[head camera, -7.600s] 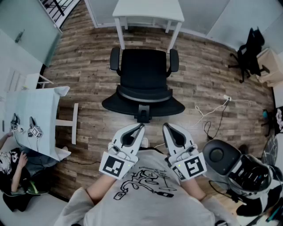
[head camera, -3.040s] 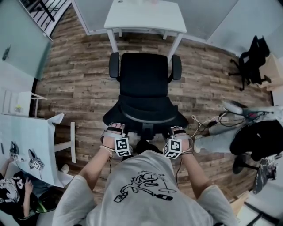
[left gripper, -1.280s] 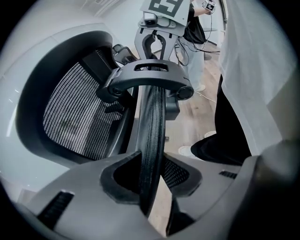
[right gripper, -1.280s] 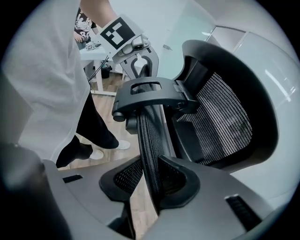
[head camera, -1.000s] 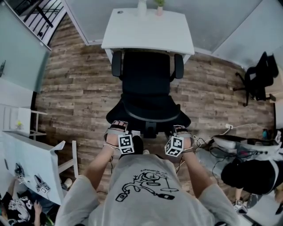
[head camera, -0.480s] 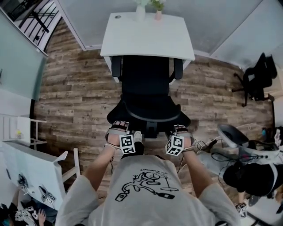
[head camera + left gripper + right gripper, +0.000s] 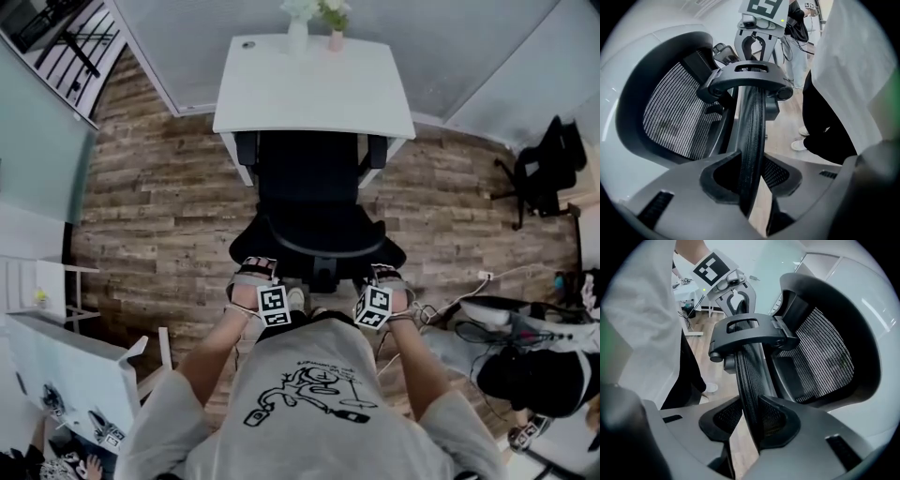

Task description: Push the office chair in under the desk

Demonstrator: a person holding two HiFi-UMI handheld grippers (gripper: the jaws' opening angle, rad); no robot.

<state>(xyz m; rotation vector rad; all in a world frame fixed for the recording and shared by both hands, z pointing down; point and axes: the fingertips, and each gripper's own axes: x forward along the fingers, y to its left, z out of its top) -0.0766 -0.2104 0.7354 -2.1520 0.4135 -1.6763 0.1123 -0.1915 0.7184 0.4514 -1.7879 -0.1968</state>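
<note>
From the head view, the white desk (image 7: 314,89) stood at the top, by the wall. Two small vases (image 7: 298,33) sat at its far edge. The black office chair (image 7: 314,202) stood on the wooden floor (image 7: 159,187), right in front of the desk. Its armrests were just under the desk's near edge. Its seat and back stuck out toward the person. The left gripper (image 7: 262,281) and the right gripper (image 7: 377,286) were at the two sides of the chair's back, one in each hand. Another black chair (image 7: 539,173) stood far off at the right.

In the left gripper view, the two jaws were clamped on the black rim (image 7: 751,140) of the chair's back. The rim ran straight up between them. The grey mesh (image 7: 670,122) of the back curved away to the left. The other gripper showed at the top, holding the same back.

In the right gripper view, the jaws were squeezed on the mesh edge of the back too, with the edge between them. The back curved away to the right.
</note>
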